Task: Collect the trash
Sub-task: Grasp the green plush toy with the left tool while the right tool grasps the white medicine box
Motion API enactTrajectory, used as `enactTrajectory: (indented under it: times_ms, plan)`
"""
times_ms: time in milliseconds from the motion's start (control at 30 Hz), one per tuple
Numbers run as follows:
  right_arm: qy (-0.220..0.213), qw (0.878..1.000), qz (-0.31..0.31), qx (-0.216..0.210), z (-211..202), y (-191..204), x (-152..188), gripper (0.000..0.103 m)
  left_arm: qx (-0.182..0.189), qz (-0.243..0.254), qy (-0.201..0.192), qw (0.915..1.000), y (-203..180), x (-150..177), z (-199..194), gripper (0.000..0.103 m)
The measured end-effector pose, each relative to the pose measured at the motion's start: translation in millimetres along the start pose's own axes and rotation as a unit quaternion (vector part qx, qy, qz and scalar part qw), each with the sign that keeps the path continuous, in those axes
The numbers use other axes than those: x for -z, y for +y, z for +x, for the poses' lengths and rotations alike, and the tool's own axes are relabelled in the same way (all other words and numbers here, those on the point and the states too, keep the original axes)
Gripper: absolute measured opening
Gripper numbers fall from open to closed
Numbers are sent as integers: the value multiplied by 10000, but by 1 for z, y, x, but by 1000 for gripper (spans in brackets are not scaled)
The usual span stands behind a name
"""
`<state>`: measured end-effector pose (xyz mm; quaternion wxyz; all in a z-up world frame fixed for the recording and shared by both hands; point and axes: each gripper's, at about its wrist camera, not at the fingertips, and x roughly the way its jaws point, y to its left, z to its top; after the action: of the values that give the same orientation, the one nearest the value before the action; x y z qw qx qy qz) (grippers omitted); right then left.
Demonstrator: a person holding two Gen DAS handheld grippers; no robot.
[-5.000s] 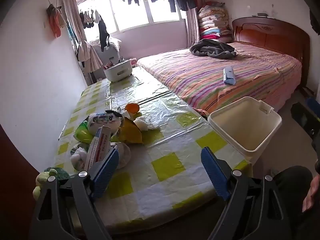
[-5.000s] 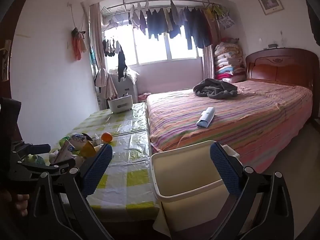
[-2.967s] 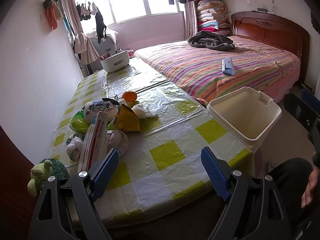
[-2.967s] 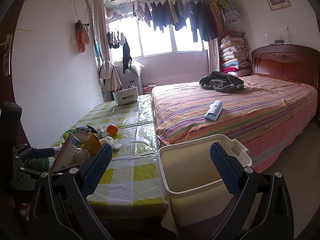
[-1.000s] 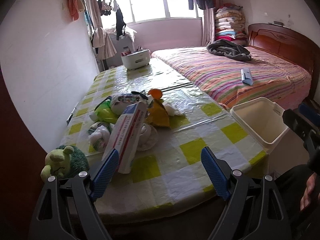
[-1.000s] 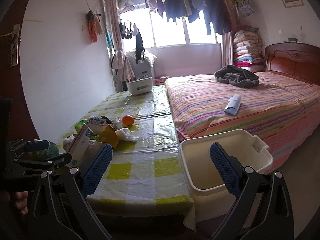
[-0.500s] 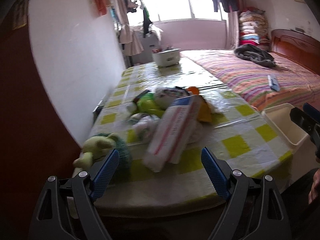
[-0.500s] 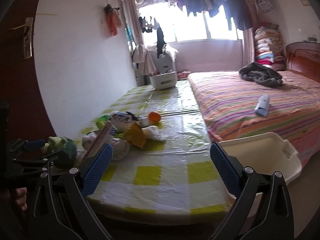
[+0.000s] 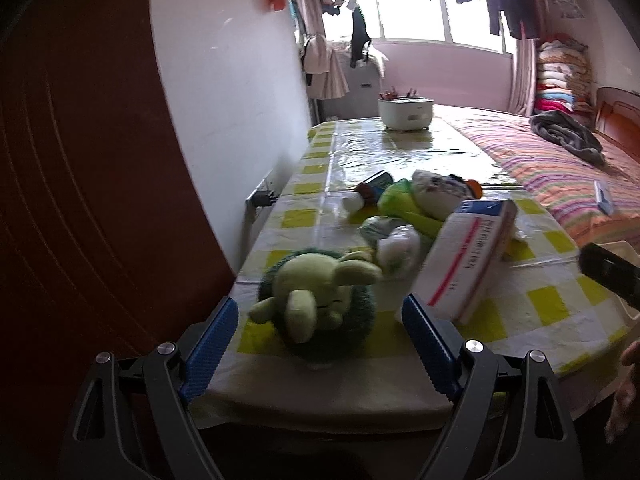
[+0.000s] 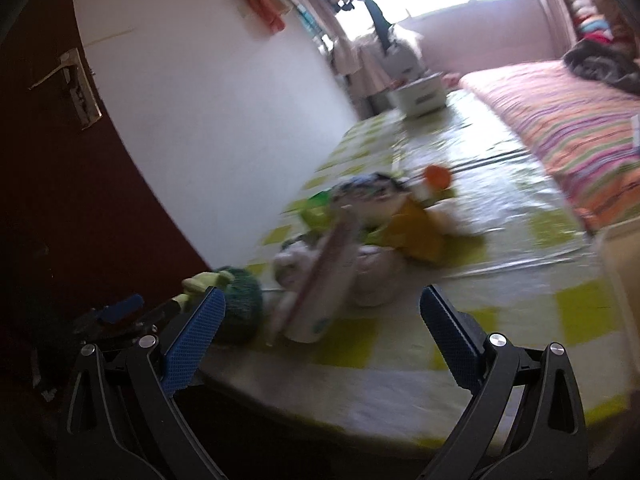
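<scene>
1. Daylight from a wide window (image 9: 420, 12) hung with dark clothes fills a bedroom with a striped bedspread (image 9: 560, 168) and a dark red door (image 10: 48, 160).
2. Beside the bed stands a long table under a glossy yellow-and-white checked plastic cloth (image 9: 532, 300), with a white tub (image 9: 406, 113) at its far end.
3. Near the table's front edge lies a heap of clutter: a green plush toy with a dark fuzzy back (image 9: 320, 300), a white cardboard box with a red stripe (image 9: 468, 264) leaning on crumpled white wrappers (image 9: 394, 246), a lime-green plastic bag (image 9: 400, 204), a small orange ball (image 10: 437, 176) and a mustard-yellow wrapper (image 10: 416, 228).
4. The left gripper (image 9: 320, 344), black with blue ribbed pads, is spread wide, empty, its fingers either side of the plush toy at the table edge without touching it.
5. The right gripper (image 10: 320, 332) likewise gapes wide and holds nothing, aimed at the leaning box; its view is blurred.
6. A cream plastic bin's rim (image 10: 622, 248) shows at the table's right end, well apart from the heap.
</scene>
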<state>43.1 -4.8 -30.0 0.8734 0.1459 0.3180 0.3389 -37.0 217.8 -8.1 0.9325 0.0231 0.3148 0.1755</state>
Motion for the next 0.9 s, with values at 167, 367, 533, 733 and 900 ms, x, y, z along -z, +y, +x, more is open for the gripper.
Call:
enactTrajectory:
  times_ms: [167, 367, 533, 733, 900]
  plan:
    - [360, 9986, 291, -239, 43, 2, -2, 96, -50, 14, 89, 9999, 8, 4, 4, 82]
    - [706, 9954, 555, -324, 81, -1, 0, 95, -111, -2, 167, 9998, 15, 7, 12, 82]
    - [998, 9902, 870, -455, 110, -8, 1, 72, -150, -59, 251, 9996, 21, 9, 18, 82]
    - [1304, 9783, 1549, -430, 137, -28, 9, 72, -192, -97, 294, 9993, 25, 9, 22, 82]
    - [1227, 9814, 1379, -538, 139, -27, 6, 43, -202, -70, 317, 9993, 25, 8, 27, 82]
